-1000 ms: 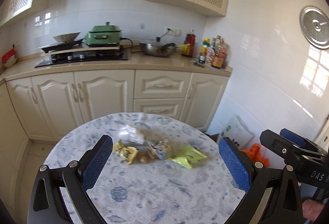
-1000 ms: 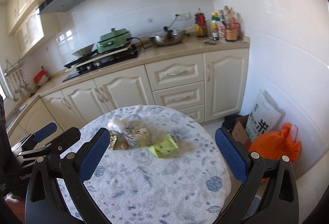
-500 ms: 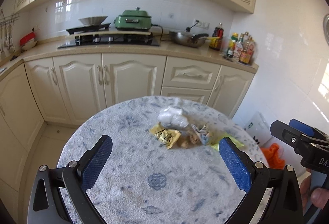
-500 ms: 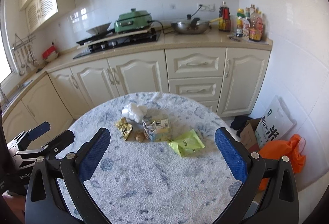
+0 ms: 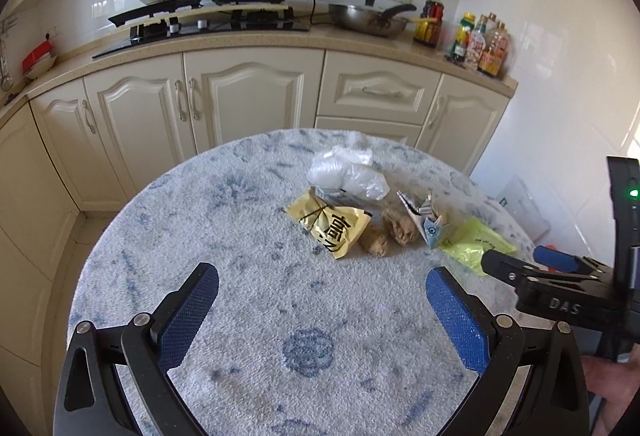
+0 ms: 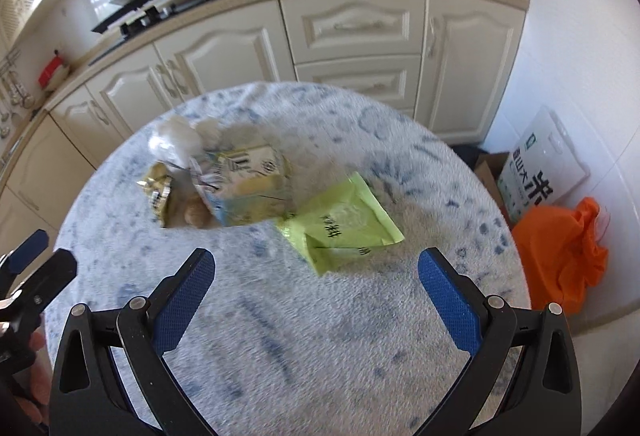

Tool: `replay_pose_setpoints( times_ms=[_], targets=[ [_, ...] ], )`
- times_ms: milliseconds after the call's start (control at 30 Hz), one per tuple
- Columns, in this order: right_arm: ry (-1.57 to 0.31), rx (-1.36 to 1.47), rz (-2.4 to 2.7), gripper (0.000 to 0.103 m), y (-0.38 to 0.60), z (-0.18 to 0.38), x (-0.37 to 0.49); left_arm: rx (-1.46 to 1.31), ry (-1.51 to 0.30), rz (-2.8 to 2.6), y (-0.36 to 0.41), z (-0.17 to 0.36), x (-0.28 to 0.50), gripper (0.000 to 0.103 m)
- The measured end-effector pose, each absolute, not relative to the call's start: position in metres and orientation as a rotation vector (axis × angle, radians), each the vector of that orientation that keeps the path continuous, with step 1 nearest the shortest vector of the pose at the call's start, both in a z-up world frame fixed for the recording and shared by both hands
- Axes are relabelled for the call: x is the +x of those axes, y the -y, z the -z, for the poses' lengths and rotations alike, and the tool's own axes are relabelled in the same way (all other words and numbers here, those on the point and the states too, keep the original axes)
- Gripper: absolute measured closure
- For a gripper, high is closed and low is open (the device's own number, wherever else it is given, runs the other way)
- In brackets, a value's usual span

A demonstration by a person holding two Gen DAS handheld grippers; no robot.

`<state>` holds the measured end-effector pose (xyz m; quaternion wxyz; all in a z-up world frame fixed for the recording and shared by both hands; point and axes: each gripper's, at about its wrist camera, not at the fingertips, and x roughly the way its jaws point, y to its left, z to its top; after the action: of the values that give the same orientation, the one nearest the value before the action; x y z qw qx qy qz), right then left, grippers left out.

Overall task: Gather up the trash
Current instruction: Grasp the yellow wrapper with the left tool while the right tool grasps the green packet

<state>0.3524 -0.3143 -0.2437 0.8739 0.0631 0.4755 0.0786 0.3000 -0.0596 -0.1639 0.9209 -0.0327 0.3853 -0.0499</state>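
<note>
Kitchen, round table (image 5: 168,236): trash pile (image 5: 352,211) sits mid-table. Left gripper (image 5: 322,312) and right gripper (image 6: 316,296) hover nearby, jaws spread, empty. Risk: flat green wrapper (image 6: 344,222) slides or crumbs (image 5: 396,232) scatter when pinched.

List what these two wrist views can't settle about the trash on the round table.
- Any bin: none in either view.
- Small brown lumps: material unclear; in the right view hidden behind the crushed drink carton.
- Green snack wrapper: partly covered by the right gripper in the left view.
- Carton print: motion-blurred, right view.
</note>
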Motion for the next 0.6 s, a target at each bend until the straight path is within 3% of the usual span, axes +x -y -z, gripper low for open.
replay_pose_setpoints(
  times_ms=[233, 333, 433, 500, 600],
  targets=[
    [-1.031, 0.139, -0.166, 0.005, 0.32, 0.277, 0.385, -0.042, -0.836, 0.099, 0.071, 0.187, 0.34, 0.001],
    [-1.03, 0.081, -0.18, 0.016, 0.313, 0.285, 0.394, -0.031, -0.847, 0.095, 0.073, 0.198, 0.355, 0.001],
    [-1.019, 0.035, -0.182, 0.034, 0.309, 0.285, 0.395, -0.013, -0.853, 0.092, 0.076, 0.206, 0.369, 0.001],
    [-1.014, 0.021, -0.179, 0.057, 0.309, 0.284, 0.394, -0.003, -0.858, 0.093, 0.079, 0.213, 0.379, 0.001],
    [-1.017, 0.016, -0.176, 0.07, 0.313, 0.283, 0.392, 0.017, -0.864, 0.097, 0.083, 0.223, 0.391, 0.001]
  ],
)
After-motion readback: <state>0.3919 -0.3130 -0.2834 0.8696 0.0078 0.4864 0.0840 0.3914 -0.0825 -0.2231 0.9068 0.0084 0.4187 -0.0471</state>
